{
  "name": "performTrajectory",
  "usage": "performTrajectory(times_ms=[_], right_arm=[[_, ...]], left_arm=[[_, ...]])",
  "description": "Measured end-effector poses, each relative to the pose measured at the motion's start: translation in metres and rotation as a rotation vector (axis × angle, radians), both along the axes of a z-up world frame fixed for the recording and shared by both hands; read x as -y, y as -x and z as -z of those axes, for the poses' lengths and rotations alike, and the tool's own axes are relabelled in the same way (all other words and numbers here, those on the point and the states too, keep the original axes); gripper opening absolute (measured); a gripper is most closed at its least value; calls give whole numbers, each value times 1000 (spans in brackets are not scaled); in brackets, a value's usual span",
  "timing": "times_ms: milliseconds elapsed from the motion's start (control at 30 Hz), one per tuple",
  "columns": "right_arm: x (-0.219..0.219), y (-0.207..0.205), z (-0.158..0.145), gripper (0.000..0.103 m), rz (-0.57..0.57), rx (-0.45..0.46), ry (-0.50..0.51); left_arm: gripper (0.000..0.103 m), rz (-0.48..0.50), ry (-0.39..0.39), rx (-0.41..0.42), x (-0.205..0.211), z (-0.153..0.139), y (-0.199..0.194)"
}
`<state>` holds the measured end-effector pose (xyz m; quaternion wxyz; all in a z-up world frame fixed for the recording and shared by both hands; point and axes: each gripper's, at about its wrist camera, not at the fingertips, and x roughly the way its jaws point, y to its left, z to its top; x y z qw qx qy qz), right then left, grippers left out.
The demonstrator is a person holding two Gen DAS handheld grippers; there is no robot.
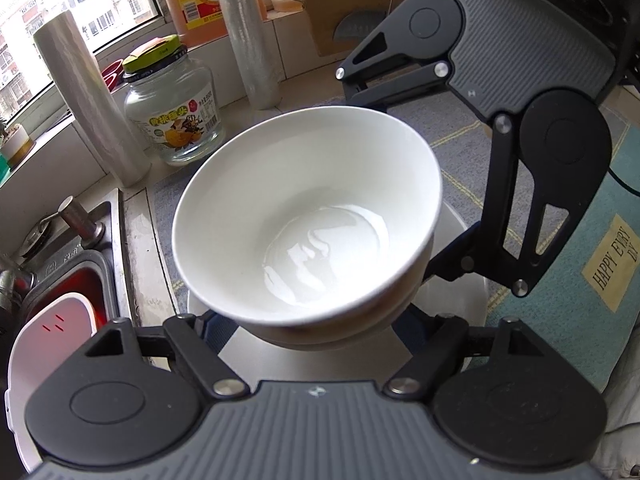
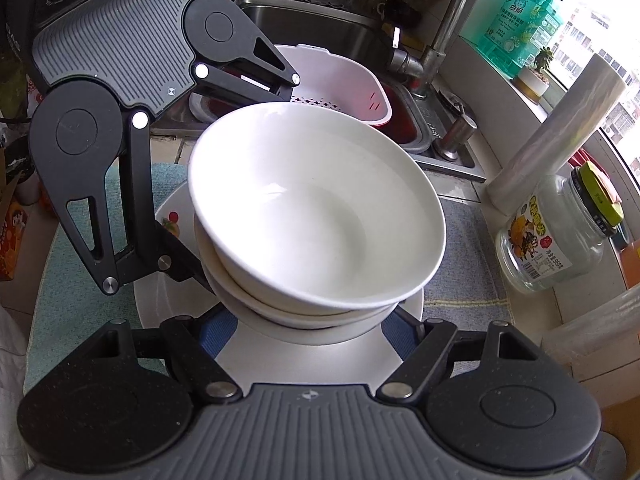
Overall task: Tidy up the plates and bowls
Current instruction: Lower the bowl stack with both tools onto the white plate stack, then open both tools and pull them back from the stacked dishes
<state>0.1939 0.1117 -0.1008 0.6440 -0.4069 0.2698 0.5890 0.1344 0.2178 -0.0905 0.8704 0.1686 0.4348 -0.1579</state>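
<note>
Kitchen counter by a sink [image 2: 360,36], window ledge behind, blue mat [image 1: 568,280] underfoot of everything. Two white bowls are nested, top bowl [image 1: 308,216] tilted inside the lower bowl [image 2: 304,312], both sitting over a plate [image 2: 304,356] on the mat. A second plate [image 2: 168,216] with a fruit print peeks out beneath on the left of the right wrist view.

Left gripper [image 1: 316,328] and right gripper [image 2: 312,324] come at the stack from opposite sides, both angled down. Each one's jaws straddle the base of the bowl stack; blue pads sit beside the lower bowl, but contact is hidden under the rims, so a real grip cannot be told for either. No sign of either being clenched tight.

Step in hand, likely: seating the bowl stack on the plates, or about to lift it; the top bowl sits crooked.

Next move needs the top bowl levelled into the lower one, then jaws either freed cleanly or closed evenly on both sides before any lift. Jar [image 1: 172,116] and film roll [image 1: 92,100] stand near, so keep sweeps short.
</note>
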Motion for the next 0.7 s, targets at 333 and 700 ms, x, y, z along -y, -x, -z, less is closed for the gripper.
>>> performTrajectory(times_ms=[333,700], right_arm=[[-1,-4,0,82,24,-17,-5],[12,6,-6,103,78,7,-26]], left_arm=[[84,-3,21,8,-6,0,-1],[100,-44,28,136,-9,-10,19]])
